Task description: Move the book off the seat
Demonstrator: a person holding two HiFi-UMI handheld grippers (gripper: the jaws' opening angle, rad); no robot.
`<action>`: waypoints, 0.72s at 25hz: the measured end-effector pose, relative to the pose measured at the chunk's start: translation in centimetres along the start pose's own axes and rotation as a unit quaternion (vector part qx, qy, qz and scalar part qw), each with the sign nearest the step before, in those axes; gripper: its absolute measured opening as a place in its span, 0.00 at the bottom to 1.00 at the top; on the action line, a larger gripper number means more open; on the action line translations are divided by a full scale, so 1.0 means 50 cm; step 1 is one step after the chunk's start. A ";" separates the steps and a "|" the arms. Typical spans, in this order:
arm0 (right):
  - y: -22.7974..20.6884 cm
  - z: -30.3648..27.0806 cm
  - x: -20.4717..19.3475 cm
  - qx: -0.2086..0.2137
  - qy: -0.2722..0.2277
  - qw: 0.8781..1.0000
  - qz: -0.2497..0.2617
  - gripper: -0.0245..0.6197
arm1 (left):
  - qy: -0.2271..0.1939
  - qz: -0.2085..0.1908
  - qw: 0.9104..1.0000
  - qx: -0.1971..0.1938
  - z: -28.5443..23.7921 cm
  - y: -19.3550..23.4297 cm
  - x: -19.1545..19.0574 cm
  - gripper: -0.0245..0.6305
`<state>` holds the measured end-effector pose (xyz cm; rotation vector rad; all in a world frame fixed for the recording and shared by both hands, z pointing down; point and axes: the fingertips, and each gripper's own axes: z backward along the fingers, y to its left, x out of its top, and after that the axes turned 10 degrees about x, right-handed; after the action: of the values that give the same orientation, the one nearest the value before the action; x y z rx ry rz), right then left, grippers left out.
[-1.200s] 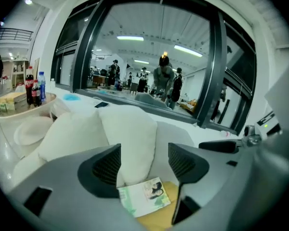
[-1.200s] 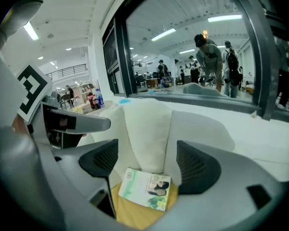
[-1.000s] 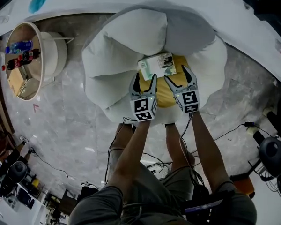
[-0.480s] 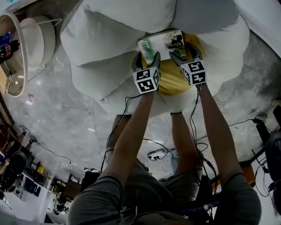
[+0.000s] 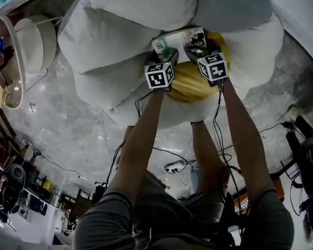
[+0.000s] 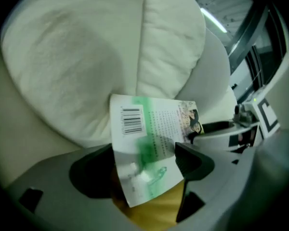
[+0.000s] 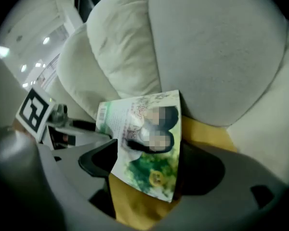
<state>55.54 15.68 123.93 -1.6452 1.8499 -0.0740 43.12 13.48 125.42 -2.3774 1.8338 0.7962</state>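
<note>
Book [image 5: 180,39] lies on the yellow seat [image 5: 190,85] of the white chair [image 5: 120,46], far edge at the back cushions. Left gripper [image 6: 144,170]: jaws wide apart, just been opening, straddling the book's left end, no clamp. Right gripper [image 7: 151,170]: jaws apart around the right end, not pressing. Round basket [image 5: 22,61] far left holds what look like bottles [image 5: 1,59].

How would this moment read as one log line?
book: lying on yellow seat cushion | left hand-held gripper: jaws just opening, book corner between | right hand-held gripper: open astride book
</note>
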 end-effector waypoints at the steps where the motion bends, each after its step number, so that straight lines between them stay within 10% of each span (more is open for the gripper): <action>1: 0.008 0.001 0.004 0.007 -0.004 1.000 -0.018 0.64 | 0.006 -0.011 1.000 0.003 0.002 -0.001 -0.004 0.65; 7: 0.029 0.023 0.002 -0.003 -0.027 0.999 -0.024 0.64 | 0.013 -0.059 0.998 -0.001 0.027 -0.013 0.001 0.65; 18: 0.099 0.221 0.082 -0.053 -0.148 0.984 -0.089 0.64 | -0.096 -0.173 0.980 -0.007 0.229 -0.131 0.182 0.65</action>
<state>56.73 17.09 111.28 -1.7841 1.5045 0.1861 46.40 11.08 109.92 -2.4277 1.2995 0.9574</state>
